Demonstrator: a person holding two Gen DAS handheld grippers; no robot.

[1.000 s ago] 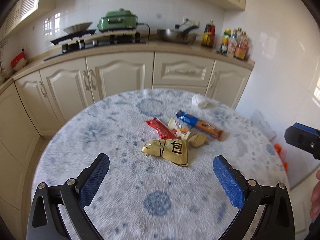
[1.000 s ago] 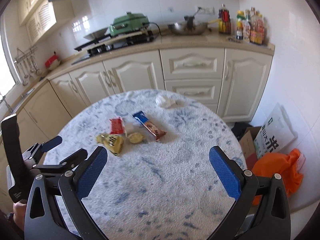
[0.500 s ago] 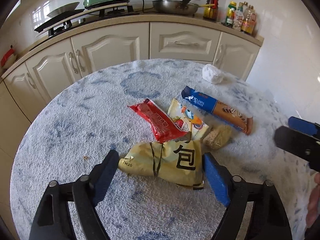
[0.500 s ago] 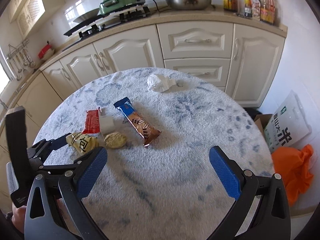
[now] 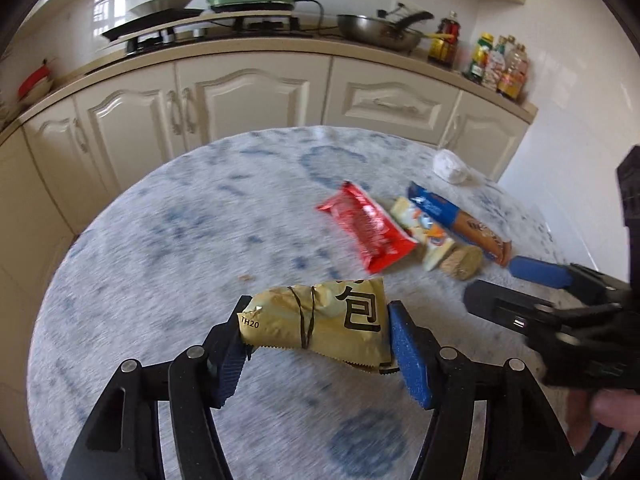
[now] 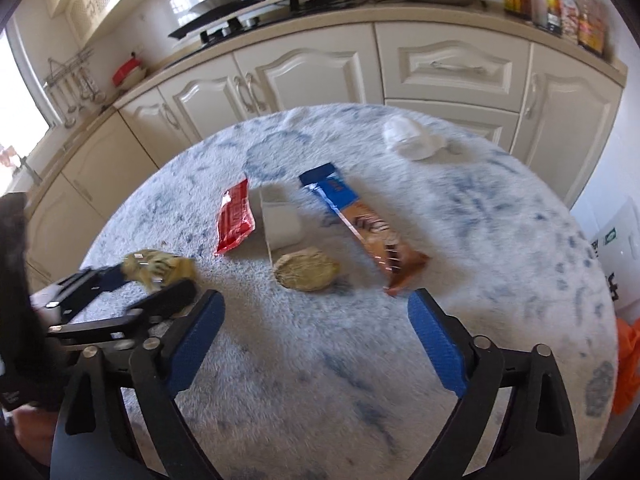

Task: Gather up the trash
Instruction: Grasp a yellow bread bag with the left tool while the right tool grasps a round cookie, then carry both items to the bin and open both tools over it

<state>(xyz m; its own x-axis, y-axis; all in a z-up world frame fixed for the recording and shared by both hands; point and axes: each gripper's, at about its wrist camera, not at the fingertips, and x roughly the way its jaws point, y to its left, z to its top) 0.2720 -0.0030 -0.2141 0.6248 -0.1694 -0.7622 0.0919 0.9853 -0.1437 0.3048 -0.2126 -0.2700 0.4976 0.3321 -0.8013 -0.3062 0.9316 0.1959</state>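
A gold wrapper lies on the round blue-and-white table. My left gripper has a pad against each end of it, and its jaws are still closing. Beyond it lie a red wrapper, a pale snack wrapper, a blue-and-orange biscuit wrapper, a round biscuit and a crumpled white tissue. My right gripper hangs just in front of the biscuit and the biscuit wrapper. Its jaws are closing a little, with nothing between them.
Cream cabinets and a counter with a stove, a pan and bottles run behind the table. On the floor to the right lie an orange bag and a white printed bag. A hand holds the right gripper.
Both grippers have come down and forward toward the trash. The left jaws have narrowed from wide open onto the gold wrapper's ends. The right jaws have narrowed slightly.
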